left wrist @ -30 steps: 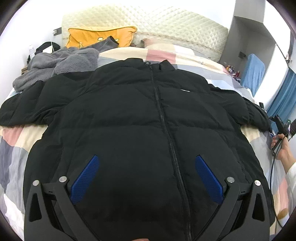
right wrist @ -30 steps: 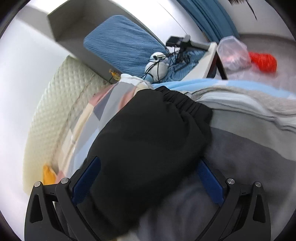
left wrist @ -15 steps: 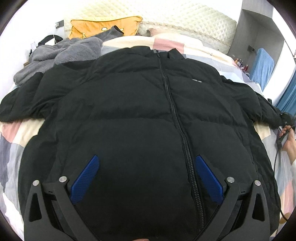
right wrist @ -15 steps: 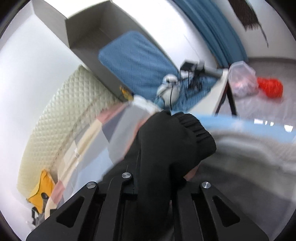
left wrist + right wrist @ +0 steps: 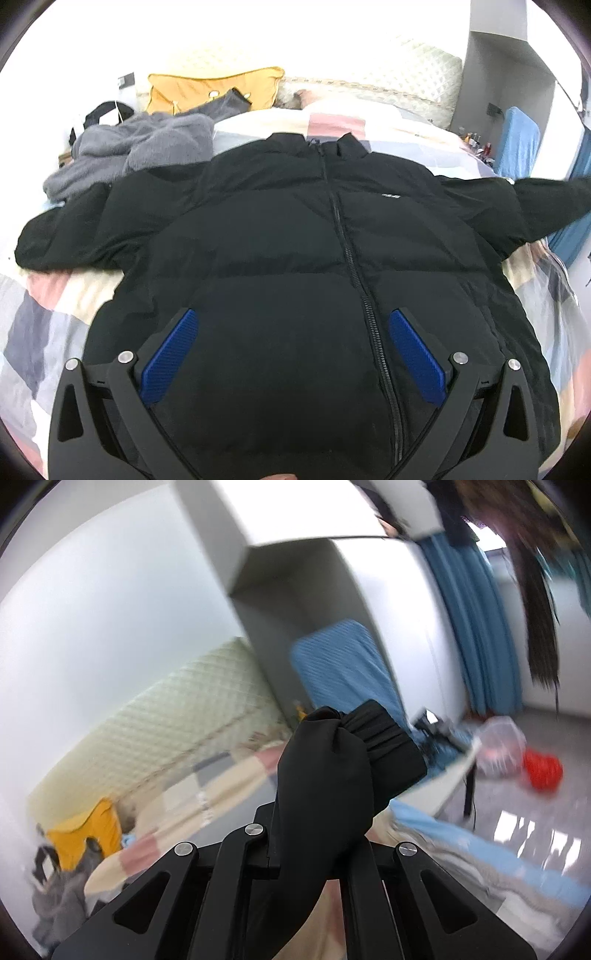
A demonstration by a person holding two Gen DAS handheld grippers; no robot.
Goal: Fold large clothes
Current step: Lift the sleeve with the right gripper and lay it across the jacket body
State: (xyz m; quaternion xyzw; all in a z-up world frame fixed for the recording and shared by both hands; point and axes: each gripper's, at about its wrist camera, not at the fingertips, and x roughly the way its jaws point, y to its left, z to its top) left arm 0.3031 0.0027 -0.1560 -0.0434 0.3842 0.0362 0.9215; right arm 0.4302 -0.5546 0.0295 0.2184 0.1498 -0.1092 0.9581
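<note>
Bed with a patchwork quilt of pale pink, cream and grey blocks [image 5: 48, 314]: it carries everything noted below. Black zip-front puffer jacket [image 5: 280, 236]: lying front-up across the quilt, zipped to the collar, one sleeve flat on the quilt at the view's left, the opposite sleeve raised off the bed. Grey fleece garment [image 5: 140, 147]: heaped beside the jacket's flat sleeve, touching its shoulder. Mustard-yellow cushion [image 5: 210, 88]: propped against the quilted cream headboard [image 5: 417, 70]. Left gripper [image 5: 291, 334]: blue-padded jaws spread wide, over the jacket's lower front (contact with the fabric cannot be judged). Right gripper [image 5: 314, 834]: jaws pressed together, pinching the black sleeve end with ribbed elastic cuff [image 5: 354, 753], held clear above the bed.
</note>
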